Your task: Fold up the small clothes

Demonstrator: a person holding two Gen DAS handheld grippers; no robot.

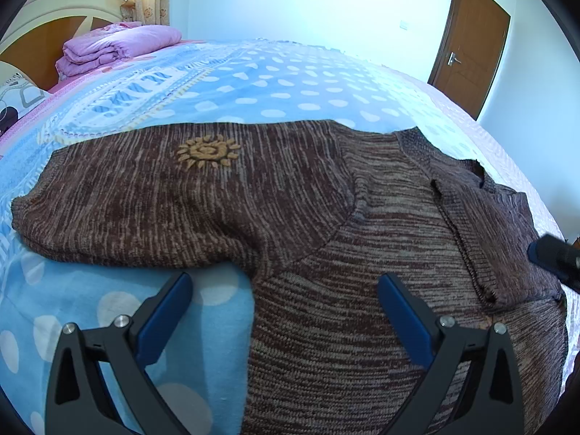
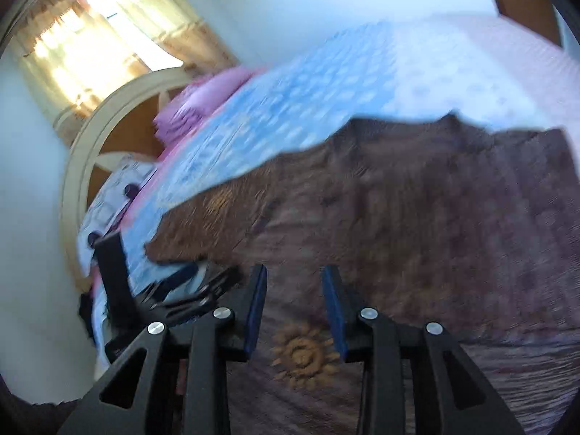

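A brown knitted sweater point(image 1: 326, 217) with a tan sun patch point(image 1: 207, 152) on its sleeve lies flat on a blue polka-dot blanket point(image 1: 253, 83). One sleeve is spread out to the left; the other side is folded over at the right. My left gripper point(image 1: 284, 291) is open and empty, just above the sweater's armpit edge. In the blurred right wrist view, my right gripper point(image 2: 294, 282) is open and empty over the sweater point(image 2: 417, 217), near a second sun patch point(image 2: 302, 355). The left gripper point(image 2: 174, 290) shows at the left there.
A folded purple quilt point(image 1: 116, 49) lies at the head of the bed by the cream headboard point(image 1: 69, 0). A patterned pillow point(image 1: 18, 105) is at the far left. A brown door point(image 1: 471, 47) stands at the far right. A curtained window point(image 2: 90, 47) is bright.
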